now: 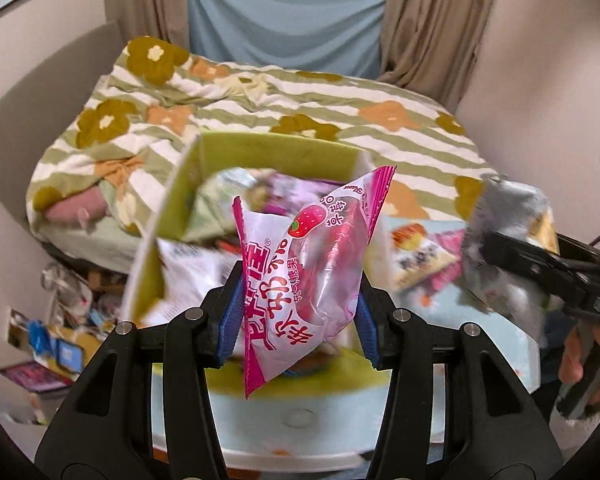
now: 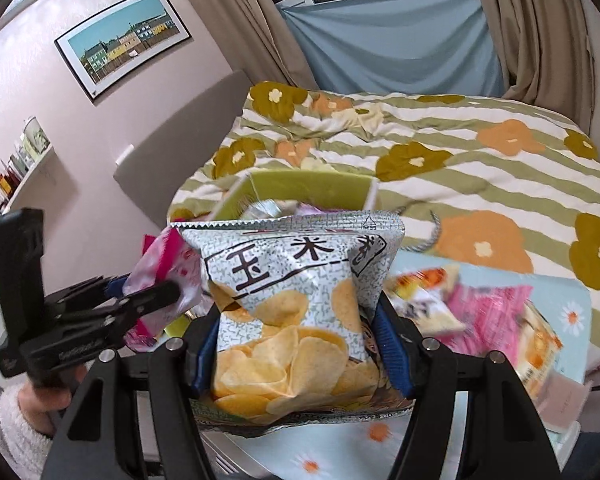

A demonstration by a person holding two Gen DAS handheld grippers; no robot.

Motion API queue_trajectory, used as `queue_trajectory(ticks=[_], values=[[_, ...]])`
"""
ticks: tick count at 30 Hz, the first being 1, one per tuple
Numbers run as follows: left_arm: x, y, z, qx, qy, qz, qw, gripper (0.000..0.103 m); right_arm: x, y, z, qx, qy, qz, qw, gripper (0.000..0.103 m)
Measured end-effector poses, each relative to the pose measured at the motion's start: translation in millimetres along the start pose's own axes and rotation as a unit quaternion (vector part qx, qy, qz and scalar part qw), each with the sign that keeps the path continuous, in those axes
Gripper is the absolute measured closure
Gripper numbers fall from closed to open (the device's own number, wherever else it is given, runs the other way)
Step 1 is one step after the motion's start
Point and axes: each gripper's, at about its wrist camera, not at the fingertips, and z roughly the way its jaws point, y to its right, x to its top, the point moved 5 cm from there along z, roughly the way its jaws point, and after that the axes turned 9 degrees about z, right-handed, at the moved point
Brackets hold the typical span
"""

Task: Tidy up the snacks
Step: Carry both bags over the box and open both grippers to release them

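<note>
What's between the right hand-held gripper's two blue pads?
The silver chip bag, clamped between the right hand-held gripper's blue pads; the right wrist view shows it. The green box sits behind.

Surface was a light-blue flower-print table (image 2: 340, 446) pushed up against the bed (image 2: 480, 160). Directly on it: green open box (image 1: 260, 148) stuffed with snack packets, plus loose packets (image 2: 480, 312) lying just right of the box, blurred.

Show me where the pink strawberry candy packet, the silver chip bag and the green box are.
pink strawberry candy packet (image 1: 300, 276): left wrist view, middle of the wrapper.
silver chip bag (image 2: 296, 300): right wrist view, printed front.
green box (image 2: 312, 190): right wrist view, inner far wall.
</note>
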Motion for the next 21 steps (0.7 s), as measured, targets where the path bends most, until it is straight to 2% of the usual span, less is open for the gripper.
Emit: queue_trajectory(ticks=[6, 7, 10, 12, 15, 21], values=[[15.4, -60.7, 45.0, -0.007, -0.036, 0.001, 0.9993, 0.054, 19.3, -38.7, 42.6, -0.003, -0.006, 0.003, 1.000, 0.040], [14.8, -66.9, 55.2, -0.017, -0.047, 0.005, 0.9988, 0.048, 21.1, -42.1, 49.9, -0.004, -0.008, 0.004, 1.000, 0.040], [8.6, -75.8, 69.4, -0.025, -0.054, 0.016, 0.9981, 0.000, 22.5, -52.0, 69.1, -0.014, -0.014, 0.009, 1.000, 0.040], [3.9, -80.0, 70.2, -0.026, -0.042, 0.031, 0.9983, 0.000, 20.9, -55.7, 82.1, -0.023, -0.019, 0.021, 0.999, 0.040], [-5.9, -84.6, 76.6, -0.019, -0.052, 0.050, 0.9972, 0.000, 14.0, -52.3, 92.2, -0.033, -0.024, 0.035, 0.999, 0.040], [-22.2, -92.0, 74.3, -0.025, -0.056, 0.036, 0.9975, 0.000, 1.0, -48.3, 105.4, -0.068, -0.038, 0.056, 0.995, 0.040]])
